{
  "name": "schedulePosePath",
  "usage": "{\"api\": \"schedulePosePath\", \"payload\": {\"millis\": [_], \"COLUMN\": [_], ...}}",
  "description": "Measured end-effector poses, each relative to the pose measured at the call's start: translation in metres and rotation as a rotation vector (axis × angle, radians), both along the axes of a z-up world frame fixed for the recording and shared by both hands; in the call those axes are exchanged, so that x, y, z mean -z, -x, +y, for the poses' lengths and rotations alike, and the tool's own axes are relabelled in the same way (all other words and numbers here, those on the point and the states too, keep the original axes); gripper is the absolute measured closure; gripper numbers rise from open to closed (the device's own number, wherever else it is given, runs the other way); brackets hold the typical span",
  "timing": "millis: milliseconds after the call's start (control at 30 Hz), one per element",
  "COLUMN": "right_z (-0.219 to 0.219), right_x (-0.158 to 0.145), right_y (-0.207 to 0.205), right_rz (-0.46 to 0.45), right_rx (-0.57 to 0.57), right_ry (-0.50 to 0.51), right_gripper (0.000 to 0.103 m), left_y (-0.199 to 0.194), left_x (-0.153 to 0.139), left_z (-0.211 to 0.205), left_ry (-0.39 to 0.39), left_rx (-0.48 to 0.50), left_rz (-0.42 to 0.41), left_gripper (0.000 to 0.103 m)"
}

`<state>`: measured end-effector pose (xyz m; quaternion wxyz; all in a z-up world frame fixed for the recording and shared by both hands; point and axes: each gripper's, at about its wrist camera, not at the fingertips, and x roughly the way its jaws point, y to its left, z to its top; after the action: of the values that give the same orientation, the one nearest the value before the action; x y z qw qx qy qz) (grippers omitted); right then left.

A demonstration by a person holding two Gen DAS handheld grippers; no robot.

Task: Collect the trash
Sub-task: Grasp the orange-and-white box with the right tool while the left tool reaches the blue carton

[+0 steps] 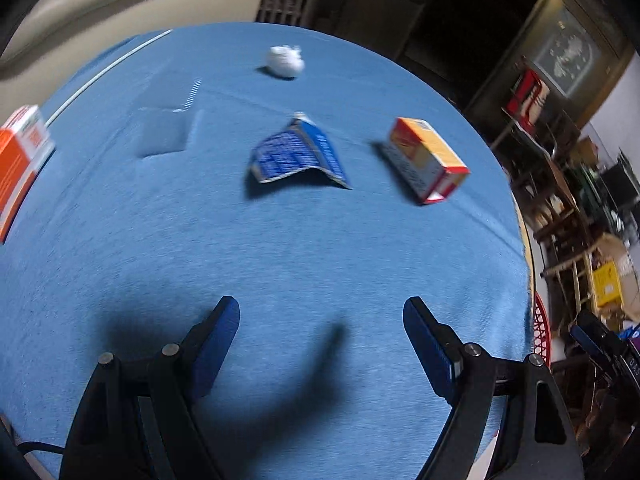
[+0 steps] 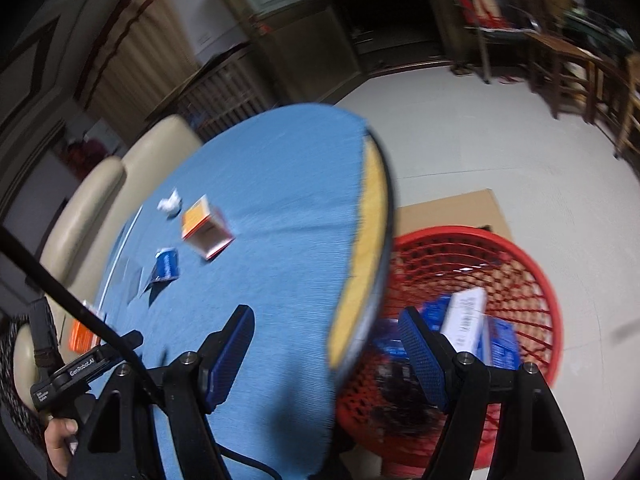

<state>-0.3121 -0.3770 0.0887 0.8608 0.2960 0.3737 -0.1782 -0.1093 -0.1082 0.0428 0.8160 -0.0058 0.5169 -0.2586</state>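
Left gripper (image 1: 320, 312): fingers spread wide, empty, hovering over the blue-clothed desk (image 1: 280, 260) near its near edge.

Straight ahead, toward desk centre: torn blue wrapper (image 1: 298, 154), tented. Just right of it the orange-yellow carton (image 1: 426, 160), long axis running obliquely toward the right edge. Crumpled white tissue (image 1: 285, 62) near the far edge; orange-and-white box (image 1: 20, 160) at the left edge.

Right gripper (image 2: 326, 316): fingers also wide, empty, straddling the desk's right edge above the red mesh basket (image 2: 532, 264) on the floor.

Judgement: left gripper nearer the wrapper.

Only the right wrist view shows the basket's contents: blue and white packages (image 2: 466, 320).
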Motion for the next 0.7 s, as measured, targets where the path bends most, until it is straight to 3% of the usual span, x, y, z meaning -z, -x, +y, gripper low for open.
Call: {"api": "schedulePosePath", "payload": {"millis": [500, 700], "right_z": [0.081, 0.082], "right_x": [0.001, 0.012], "right_y": [-0.186, -0.238], "right_rz": [0.025, 0.050], "right_rx": [-0.345, -0.346], "right_ry": [0.156, 0.259], "right_gripper": [0.025, 0.025], "left_y": [-0.020, -0.038], "left_x": [-0.003, -0.009], "left_z": [0.033, 0.024], "left_ry": [0.033, 0.038], "left_rx": [-0.060, -0.064], "left_rz": [0.014, 0.001], "left_gripper": [0.019, 0.019]}}
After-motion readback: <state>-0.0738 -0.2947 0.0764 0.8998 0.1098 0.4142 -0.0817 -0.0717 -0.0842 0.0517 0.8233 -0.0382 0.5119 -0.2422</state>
